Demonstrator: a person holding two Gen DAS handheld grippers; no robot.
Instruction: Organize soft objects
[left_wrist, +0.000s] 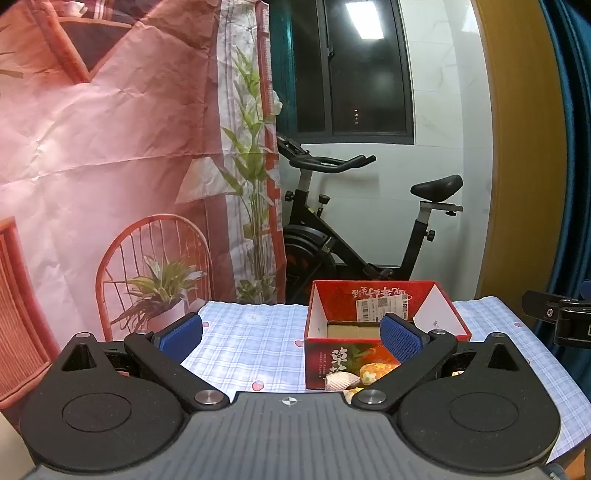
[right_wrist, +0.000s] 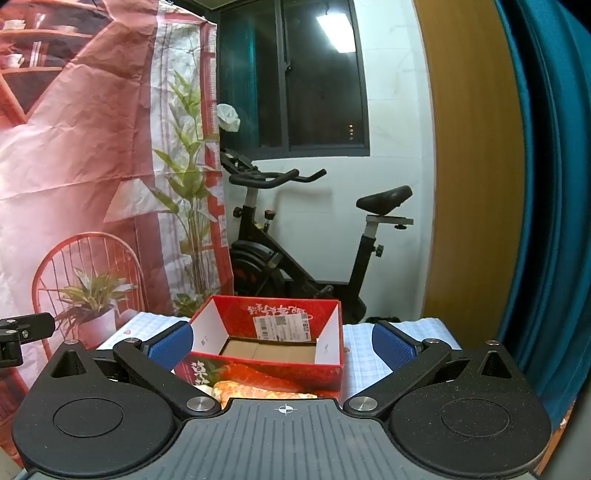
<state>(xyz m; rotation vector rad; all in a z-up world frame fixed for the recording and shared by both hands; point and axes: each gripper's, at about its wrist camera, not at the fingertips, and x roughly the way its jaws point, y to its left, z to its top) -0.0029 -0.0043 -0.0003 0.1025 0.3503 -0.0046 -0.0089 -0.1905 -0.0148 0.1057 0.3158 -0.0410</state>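
Note:
A red cardboard box with white inner walls and a bare cardboard floor stands open on the checked tablecloth. In front of it lie soft toys, yellow-orange and white, partly hidden behind my gripper's body. My left gripper hovers open to the left of the box, nothing between its blue pads. In the right wrist view the same box sits straight ahead, an orange soft toy peeks out below it, and my right gripper is open, its pads flanking the box without touching it.
An exercise bike stands behind the table. A printed pink backdrop hangs on the left, a wooden panel and blue curtain on the right. The other gripper shows at the right edge of the left wrist view.

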